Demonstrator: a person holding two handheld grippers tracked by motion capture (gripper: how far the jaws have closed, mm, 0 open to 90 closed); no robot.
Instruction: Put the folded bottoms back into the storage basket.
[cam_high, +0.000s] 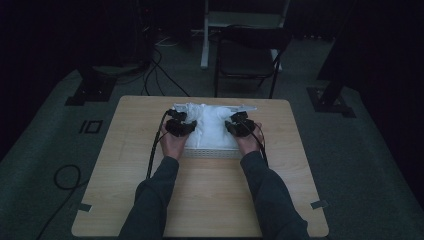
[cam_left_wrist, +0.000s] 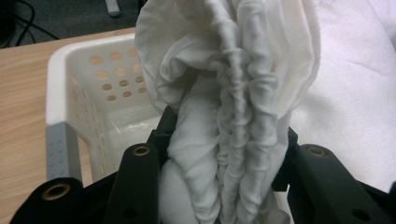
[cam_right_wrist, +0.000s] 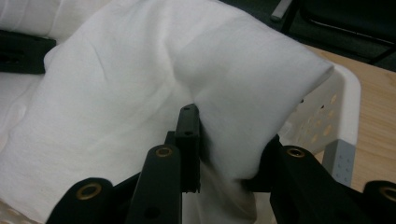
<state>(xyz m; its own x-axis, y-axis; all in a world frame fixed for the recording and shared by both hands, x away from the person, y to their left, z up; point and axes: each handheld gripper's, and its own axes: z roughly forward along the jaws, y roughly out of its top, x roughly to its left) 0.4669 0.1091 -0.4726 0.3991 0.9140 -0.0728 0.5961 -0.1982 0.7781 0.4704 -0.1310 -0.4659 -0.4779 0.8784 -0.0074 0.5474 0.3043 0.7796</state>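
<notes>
A white cloth (cam_high: 212, 125) fills a white perforated plastic basket (cam_high: 212, 152) at the middle of the wooden table (cam_high: 200, 200). My left gripper (cam_high: 180, 125) is shut on a bunched, gathered fold of the cloth (cam_left_wrist: 233, 116) over the basket's left side. My right gripper (cam_high: 240, 125) is shut on a smooth fold of the cloth (cam_right_wrist: 224, 93) over the right side. The basket's holed wall (cam_left_wrist: 107, 79) shows behind the left jaws, and its corner (cam_right_wrist: 345, 107) beside the right jaws.
A dark folding chair (cam_high: 250, 55) stands beyond the table's far edge. Black stand feet (cam_high: 90, 90) and cables (cam_high: 65, 175) lie on the grey floor to the left; another stand foot (cam_high: 330, 100) is at the right. Bare tabletop lies in front of the basket.
</notes>
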